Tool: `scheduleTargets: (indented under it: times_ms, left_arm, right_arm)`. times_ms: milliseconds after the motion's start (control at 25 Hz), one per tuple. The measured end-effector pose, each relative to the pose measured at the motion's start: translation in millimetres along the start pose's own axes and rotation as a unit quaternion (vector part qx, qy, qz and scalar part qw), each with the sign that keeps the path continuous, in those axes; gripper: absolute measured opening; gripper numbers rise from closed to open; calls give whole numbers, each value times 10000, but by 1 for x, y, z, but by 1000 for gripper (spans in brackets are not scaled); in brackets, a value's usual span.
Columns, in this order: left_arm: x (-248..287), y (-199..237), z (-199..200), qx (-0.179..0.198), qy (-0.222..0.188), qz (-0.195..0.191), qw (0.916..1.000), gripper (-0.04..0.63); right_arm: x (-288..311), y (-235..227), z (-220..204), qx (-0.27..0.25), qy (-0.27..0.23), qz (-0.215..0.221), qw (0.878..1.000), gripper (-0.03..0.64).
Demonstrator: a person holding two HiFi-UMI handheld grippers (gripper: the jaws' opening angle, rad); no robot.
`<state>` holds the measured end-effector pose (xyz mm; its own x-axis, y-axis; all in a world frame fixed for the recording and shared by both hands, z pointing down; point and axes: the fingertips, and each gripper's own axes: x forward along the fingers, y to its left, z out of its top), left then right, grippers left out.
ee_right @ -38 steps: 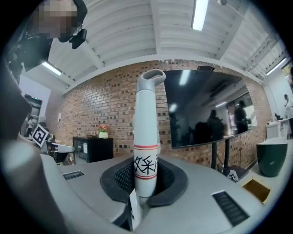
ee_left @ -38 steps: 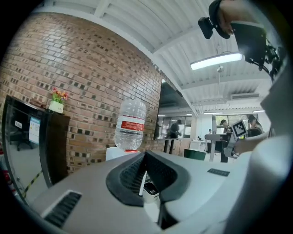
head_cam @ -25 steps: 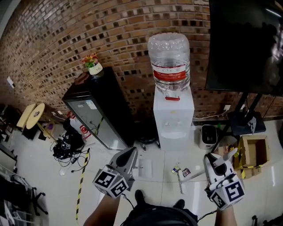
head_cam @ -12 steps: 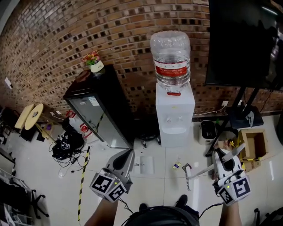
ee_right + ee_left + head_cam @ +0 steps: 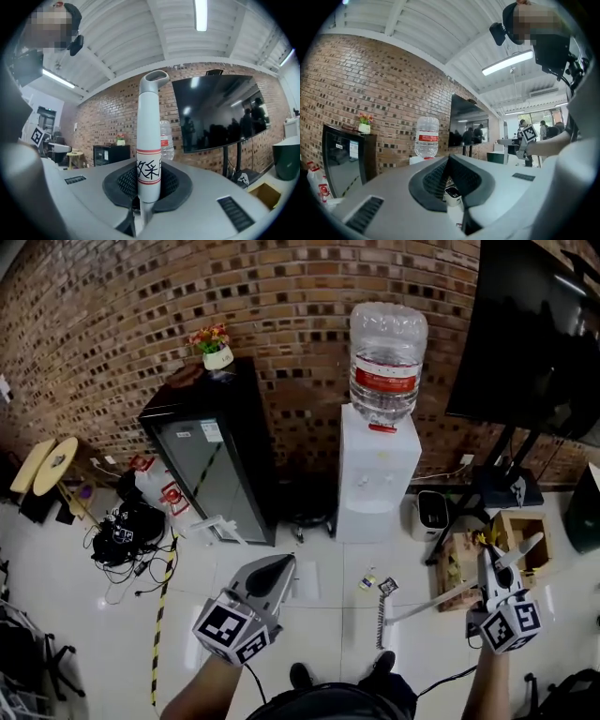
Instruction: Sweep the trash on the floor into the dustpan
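My right gripper [image 5: 489, 567] is shut on a pale broom handle [image 5: 441, 597] that slants down to the left. The broom head [image 5: 380, 623] rests on the white tile floor. Two small scraps of trash [image 5: 367, 581] [image 5: 387, 586] lie just beyond the head. In the right gripper view the handle [image 5: 149, 140] stands upright between the jaws of the right gripper [image 5: 149, 180]. A flat white dustpan-like piece [image 5: 305, 580] lies on the floor by the tip of my left gripper [image 5: 281, 568]. The left gripper [image 5: 449, 161] is shut, with nothing seen in it.
A water dispenser [image 5: 378, 474] and a black fridge [image 5: 211, 460] stand against the brick wall. A small white appliance [image 5: 429, 512], a cardboard box [image 5: 517, 542] and a TV stand [image 5: 502, 488] crowd the right. Cables [image 5: 120, 535] and striped tape [image 5: 161, 615] lie at the left.
The view has shifted, so the dispenser and fridge sit more to the right. My right gripper has moved right with the broom. The broom head stays just short of the scraps.
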<state>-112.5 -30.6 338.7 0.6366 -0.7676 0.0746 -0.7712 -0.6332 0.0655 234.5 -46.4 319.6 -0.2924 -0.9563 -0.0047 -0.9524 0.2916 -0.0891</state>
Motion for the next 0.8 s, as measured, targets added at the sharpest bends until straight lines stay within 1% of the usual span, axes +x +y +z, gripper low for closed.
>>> scheduleTargets:
  times_ms: [160,240,320,400,480,640,800]
  left_arm:
    - [-12,-14,7,-39,-138,41,9999,14]
    - [-9,-21,14,-59,-217,160,9996,14]
    - [-5,-31,18,-153,-258,313,9991,14]
    - [3,-45,18,-160,-251,418,9987,14]
    - [13,-56,18,-140,-239,550,9981,14]
    - [20,-70,18,51,-107,838,9964,14]
    - [18,-79,21,-59,-131,913,9957,14]
  right_arm:
    - [-19,18,20,52,-116,135,9998,41]
    - [-26,22,31,120,-94,187,9997,41]
    - [-31,28,38,120,7,386,9992,41]
    - [-37,34,44,49,45,674,9977,41]
    - [-41,34,47,-1,34,852,9964,41]
    - [-44,30,52,45,-5,1029,9947,41]
    - [-48,31,52,-57,61,1149,9933,41]
